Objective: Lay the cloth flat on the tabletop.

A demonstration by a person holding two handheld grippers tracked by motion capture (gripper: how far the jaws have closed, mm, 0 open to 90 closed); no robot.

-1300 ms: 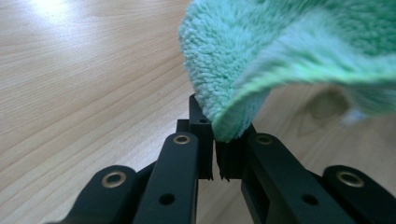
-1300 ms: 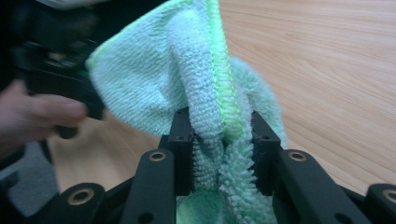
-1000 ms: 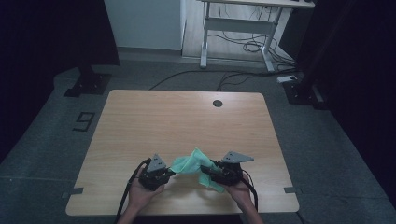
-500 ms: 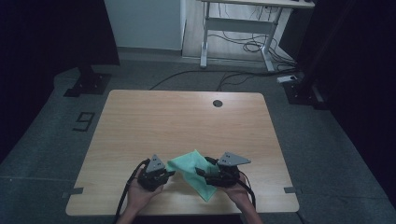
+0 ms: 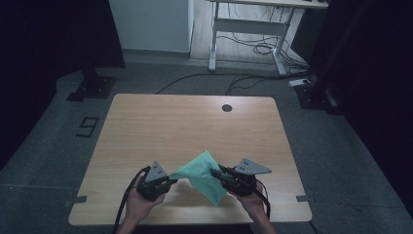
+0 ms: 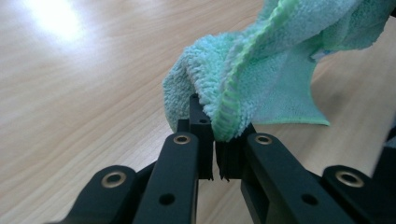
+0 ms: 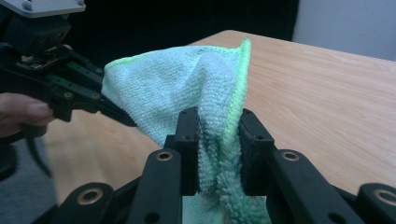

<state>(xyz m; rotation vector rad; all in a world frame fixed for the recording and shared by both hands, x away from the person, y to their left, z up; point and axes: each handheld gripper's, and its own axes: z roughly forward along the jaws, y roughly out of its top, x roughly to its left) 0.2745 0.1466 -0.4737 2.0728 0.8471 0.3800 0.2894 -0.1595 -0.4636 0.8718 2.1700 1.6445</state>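
A green microfibre cloth (image 5: 204,174) hangs between my two grippers, just above the near part of the wooden table (image 5: 170,122). My left gripper (image 5: 173,178) is shut on one hemmed edge; in the left gripper view (image 6: 217,137) its pads pinch the cloth (image 6: 275,60) tightly. My right gripper (image 5: 217,171) holds the opposite side. Its jaws (image 7: 218,126) have just been closing, and a thick fold of the cloth (image 7: 173,84) is now squeezed between the pads. The left gripper (image 7: 122,117) also appears across the cloth in the right gripper view. A loose corner droops toward the table's front edge.
A round cable hole (image 5: 227,107) sits near the table's far edge. Beyond the table stand a white desk frame (image 5: 243,29), floor cables (image 5: 253,48) and a dark stand base (image 5: 92,87). Bare wood lies ahead of both grippers.
The right gripper has risen a little and closed on the cloth. The cloth, bunched a second ago, now stretches between the grippers with a corner hanging down.
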